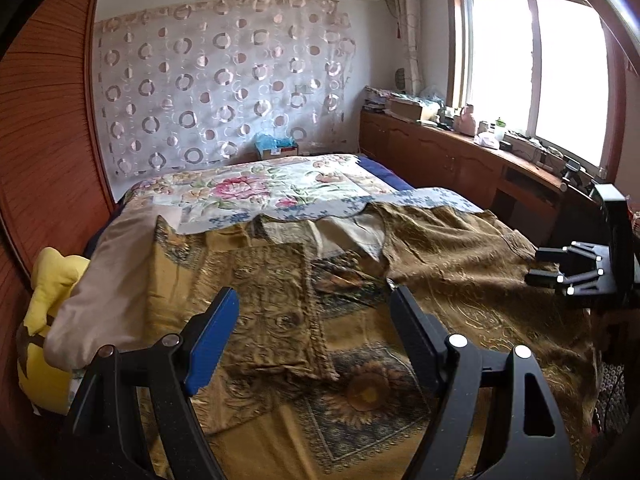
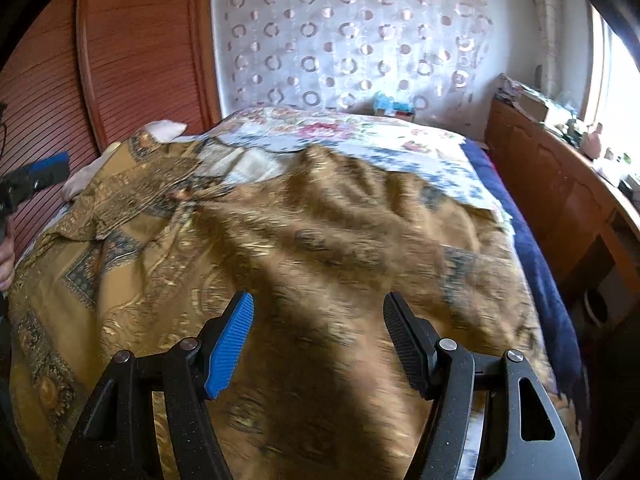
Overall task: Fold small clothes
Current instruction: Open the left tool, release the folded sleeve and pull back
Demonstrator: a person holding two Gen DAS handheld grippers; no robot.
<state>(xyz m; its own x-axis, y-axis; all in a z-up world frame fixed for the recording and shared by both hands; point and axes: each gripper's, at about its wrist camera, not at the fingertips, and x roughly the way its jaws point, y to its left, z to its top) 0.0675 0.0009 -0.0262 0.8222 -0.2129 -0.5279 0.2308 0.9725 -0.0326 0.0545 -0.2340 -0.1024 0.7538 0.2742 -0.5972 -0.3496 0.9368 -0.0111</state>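
**Both tongs empty above the golden cloth**

The golden patterned cloth (image 1: 440, 248) lies spread over the bed (image 1: 384, 170), rumpled toward the floral cover (image 1: 248, 188) behind it. On the cloth, towards the wooden wardrobe (image 1: 44, 152), a smaller patterned piece (image 1: 276, 308) looks partly folded already, with a fringed edge along its side. The left tongs (image 1: 314, 312) hang above that piece with their jaws spread wide and nothing between them. The right tongs (image 2: 318, 320) sit on the window side of the cloth, jaws also spread and empty; the cloth under them is smeared with blur.

Several things could go wrong from here. The small piece and the big cloth share nearly the same pattern and colour, so a pinch aimed at the small piece's edge may catch the cloth beneath as well and drag both. The fringe is a poor hold: it could slip out and let the fold fall open. If the two tongs close at uneven points, the fold would likely come out skewed. The beige pillow (image 1: 100, 280) and the yellow plush toy (image 1: 52, 292) beside the small piece could snag it if it is pulled towards the wardrobe
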